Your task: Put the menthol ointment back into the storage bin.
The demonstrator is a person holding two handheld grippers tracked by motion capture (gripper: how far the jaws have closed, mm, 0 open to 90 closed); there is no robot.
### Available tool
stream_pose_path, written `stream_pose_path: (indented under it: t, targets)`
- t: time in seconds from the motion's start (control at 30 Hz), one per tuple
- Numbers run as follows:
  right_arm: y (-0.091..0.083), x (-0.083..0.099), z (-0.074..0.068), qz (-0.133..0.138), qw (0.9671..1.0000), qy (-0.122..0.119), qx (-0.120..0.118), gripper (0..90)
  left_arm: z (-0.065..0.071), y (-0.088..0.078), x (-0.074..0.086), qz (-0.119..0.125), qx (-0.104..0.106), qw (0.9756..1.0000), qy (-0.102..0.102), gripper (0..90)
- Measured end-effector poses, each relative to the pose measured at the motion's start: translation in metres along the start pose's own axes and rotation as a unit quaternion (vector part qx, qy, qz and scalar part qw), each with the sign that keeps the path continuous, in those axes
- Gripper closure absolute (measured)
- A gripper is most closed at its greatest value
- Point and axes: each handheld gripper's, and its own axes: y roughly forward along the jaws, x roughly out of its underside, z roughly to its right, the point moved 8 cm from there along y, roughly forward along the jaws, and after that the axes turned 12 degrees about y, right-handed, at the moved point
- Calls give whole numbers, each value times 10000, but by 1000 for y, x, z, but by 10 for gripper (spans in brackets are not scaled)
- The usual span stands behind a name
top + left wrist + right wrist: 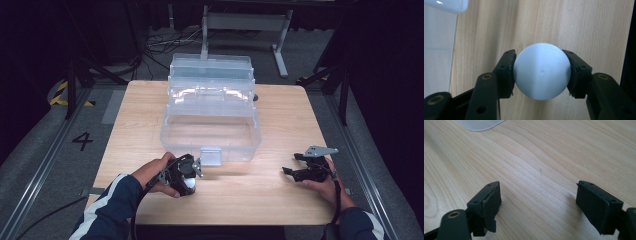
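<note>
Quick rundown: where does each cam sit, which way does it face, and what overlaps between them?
High view: above the person's side, looking forward and down at the wooden table and clear plastic box; both forearms, left gripper and right gripper show.
Left gripper view: rides the left gripper, looking down at the tabletop; its fingers press a pale ball.
Right gripper view: rides the right gripper, facing the tabletop; its fingers stand wide apart, nothing between.
Shared: both gripper views catch the wood grain and a corner of the box.

Right gripper (537, 205) seen over wooden table (544, 157), jaws spread wide, nothing held between, translucent container corner (480, 124) glimpsed top left
</note>
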Motion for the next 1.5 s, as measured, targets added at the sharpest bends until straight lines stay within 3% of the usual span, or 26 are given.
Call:
stream_pose_path:
  t: [0.1, 0.13, 0.33, 0.87, 1.5]
  targets:
    - [0, 0, 0, 0, 10000, -1, 0, 205, -1, 0, 0, -36, -6, 10000, 76, 501]
    - [0, 0, 0, 0, 10000, 1, 0, 205, -1, -1, -1, -60, -97, 9999, 116, 502]
    - [0, 0, 0, 4, 10000, 1, 0, 205, 2, -1, -1, -85, -65, 9998, 176, 504]
    - [0, 0, 0, 2, 10000, 0, -1, 205, -2, -10, 2, 40, -120, 9998, 132, 505]
    - [0, 0, 0, 2, 10000, -2, 0, 205, -6, -41, 5, 94, -245, 9996, 129, 505]
